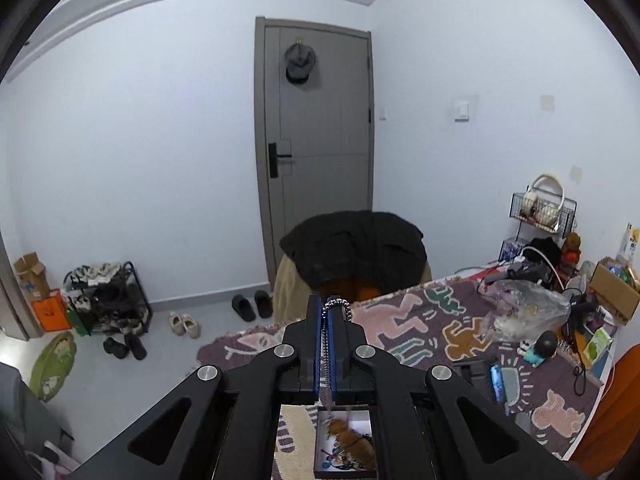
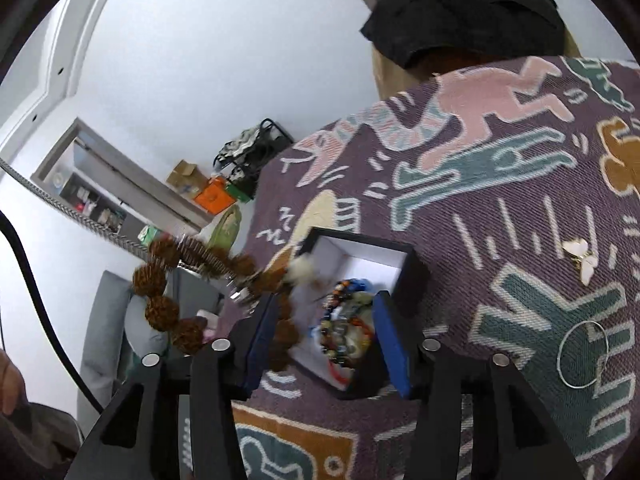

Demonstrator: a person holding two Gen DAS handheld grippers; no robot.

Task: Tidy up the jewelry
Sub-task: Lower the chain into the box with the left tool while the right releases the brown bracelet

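**Above the jewelry box: chain raised, beads dangling**

Over the patterned blanket (image 1: 420, 320), the left gripper (image 1: 327, 320) is held level and high, its jaws pinched tight on a silver chain (image 1: 338, 303) that hangs down toward the black jewelry box (image 1: 320, 446). The right gripper (image 2: 326, 340) tilts down over the same box (image 2: 412, 268), jaws wide apart and holding nothing. Brown seed beads (image 2: 160, 276) dangle beside its left finger. A butterfly clip (image 2: 580, 258) and a thin ring (image 2: 584, 354) lie nearby on the blanket (image 2: 500, 200).

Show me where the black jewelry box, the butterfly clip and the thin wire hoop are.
black jewelry box (image 2: 412, 270), right wrist view, on its right wall.
butterfly clip (image 2: 581, 258), right wrist view, on its white wings.
thin wire hoop (image 2: 562, 354), right wrist view, on its left edge.
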